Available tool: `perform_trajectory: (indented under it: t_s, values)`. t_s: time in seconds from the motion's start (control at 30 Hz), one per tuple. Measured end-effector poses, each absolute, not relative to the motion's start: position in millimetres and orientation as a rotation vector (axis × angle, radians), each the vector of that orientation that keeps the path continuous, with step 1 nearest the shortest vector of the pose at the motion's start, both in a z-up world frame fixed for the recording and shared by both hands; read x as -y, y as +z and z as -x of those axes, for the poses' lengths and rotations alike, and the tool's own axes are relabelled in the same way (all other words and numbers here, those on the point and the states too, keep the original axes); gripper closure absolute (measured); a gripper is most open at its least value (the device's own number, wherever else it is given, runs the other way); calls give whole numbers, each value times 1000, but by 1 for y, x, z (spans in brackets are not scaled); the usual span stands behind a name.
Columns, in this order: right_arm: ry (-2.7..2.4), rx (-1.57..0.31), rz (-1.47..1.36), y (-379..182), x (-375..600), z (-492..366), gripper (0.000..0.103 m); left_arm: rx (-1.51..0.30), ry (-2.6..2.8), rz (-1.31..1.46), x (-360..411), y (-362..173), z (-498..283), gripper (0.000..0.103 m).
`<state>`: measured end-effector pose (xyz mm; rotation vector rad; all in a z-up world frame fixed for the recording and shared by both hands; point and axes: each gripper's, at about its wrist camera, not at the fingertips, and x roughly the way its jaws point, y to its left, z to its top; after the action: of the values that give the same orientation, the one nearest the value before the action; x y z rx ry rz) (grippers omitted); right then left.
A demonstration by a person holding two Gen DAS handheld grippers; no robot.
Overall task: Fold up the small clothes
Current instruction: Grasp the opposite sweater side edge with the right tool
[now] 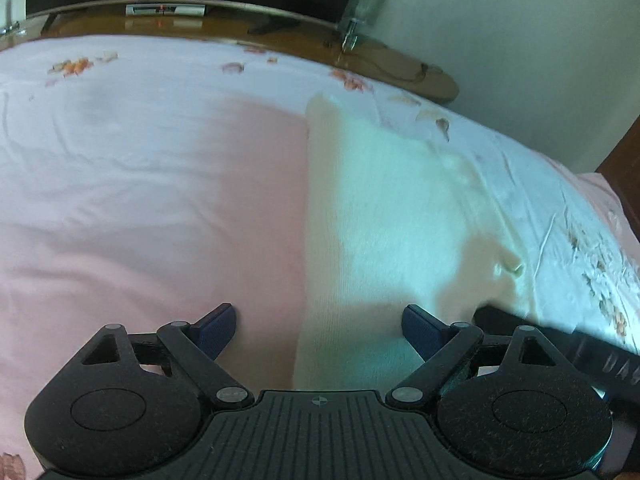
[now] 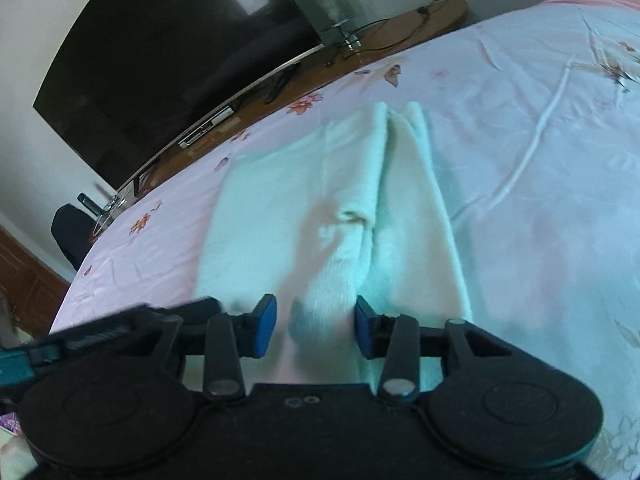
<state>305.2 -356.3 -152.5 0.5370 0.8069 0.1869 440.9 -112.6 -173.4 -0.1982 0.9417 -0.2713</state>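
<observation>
A pale cream knit garment (image 1: 380,208) lies spread on the bed. In the right wrist view it (image 2: 304,200) has a raised fold running down its middle. My left gripper (image 1: 318,330) is open, just above the garment's near left edge, with nothing between its blue pads (image 1: 218,330). My right gripper (image 2: 316,326) is open with its jaws on either side of a bunched ridge of the garment (image 2: 328,300); the pads do not press it. The right gripper's body also shows at the lower right of the left wrist view (image 1: 560,344).
The bed has a pale pink floral sheet (image 1: 140,200). A wooden bench (image 2: 304,64) runs along its far side, holding a dark TV screen (image 2: 168,64), a glass vase (image 2: 328,4) and cables. A wooden door (image 2: 28,276) stands at the left.
</observation>
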Motion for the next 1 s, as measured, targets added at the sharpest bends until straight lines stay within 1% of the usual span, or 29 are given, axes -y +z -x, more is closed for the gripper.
perform_trajectory:
  t_s: [0.27, 0.43, 0.47, 0.5, 0.53, 0.57, 0.6, 0.9, 1.0]
  values:
    - [192, -769, -566, -156, 354, -343, 62, -932, -276, 178, 117, -174, -441, 13]
    - [163, -749, -490, -162, 343, -360, 63, -928, -278, 178, 119, -173, -441, 13]
    - [157, -745, -482, -162, 342, -362, 65, -927, -278, 177, 119, -173, -441, 13]
    - [151, -742, -472, -161, 340, -364, 72, -925, -279, 176, 119, -173, -441, 13]
    - [143, -741, -457, -160, 339, -365, 75, -926, -279, 178, 119, -173, -442, 13]
    - [139, -738, -438, -158, 338, -365, 84, -925, -279, 180, 119, -172, -441, 13]
    - [143, -730, -412, -155, 336, -364, 86, -925, -279, 184, 118, -172, -441, 13]
    - [165, -663, -206, -122, 340, -353, 88, -916, -310, 204, 125, -166, -438, 13]
    - [141, -721, -212, -131, 355, -358, 88, -930, -326, 183, 133, -169, -436, 13]
